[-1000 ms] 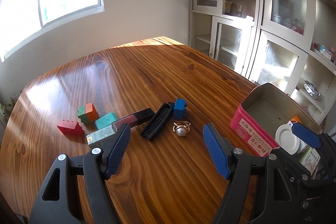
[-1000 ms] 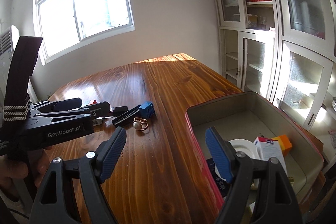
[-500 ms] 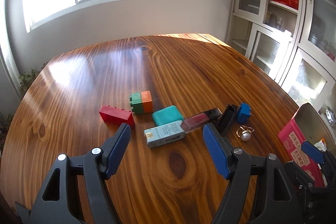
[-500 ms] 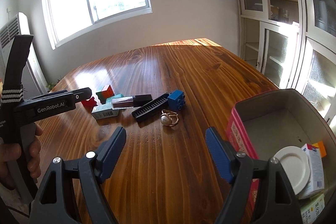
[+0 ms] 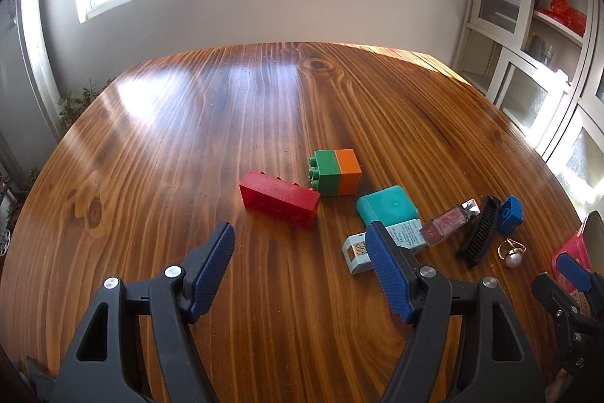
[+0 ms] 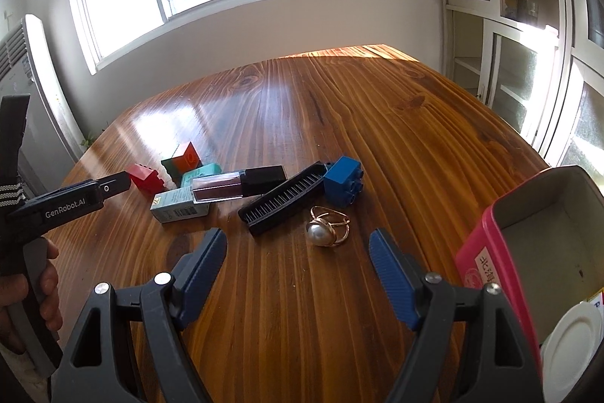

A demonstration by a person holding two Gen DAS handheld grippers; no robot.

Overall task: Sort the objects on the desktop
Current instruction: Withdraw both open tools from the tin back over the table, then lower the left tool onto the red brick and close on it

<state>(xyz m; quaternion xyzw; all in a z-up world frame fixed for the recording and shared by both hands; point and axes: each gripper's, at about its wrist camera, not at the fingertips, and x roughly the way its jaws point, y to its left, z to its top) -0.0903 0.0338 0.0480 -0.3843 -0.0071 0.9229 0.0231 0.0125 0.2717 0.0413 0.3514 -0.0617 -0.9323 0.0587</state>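
Sunlit polished wooden surface (image 5: 264,108) carries your unsorted clutter, so both grippers, left gripper (image 5: 300,269) and right gripper (image 6: 298,269), hover wide-jawed and empty, beside the pink open tin box (image 6: 487,252).

bare table (image 6: 302,327) lies before the ring (image 6: 327,227); comb (image 6: 285,197) and blue brick (image 6: 343,181) crowd behind, tin (image 6: 502,252) walls the right.

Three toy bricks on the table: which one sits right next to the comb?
The blue brick, touching the far end of the black comb. The red brick and the green-and-orange brick lie together at the other end of the clutter.
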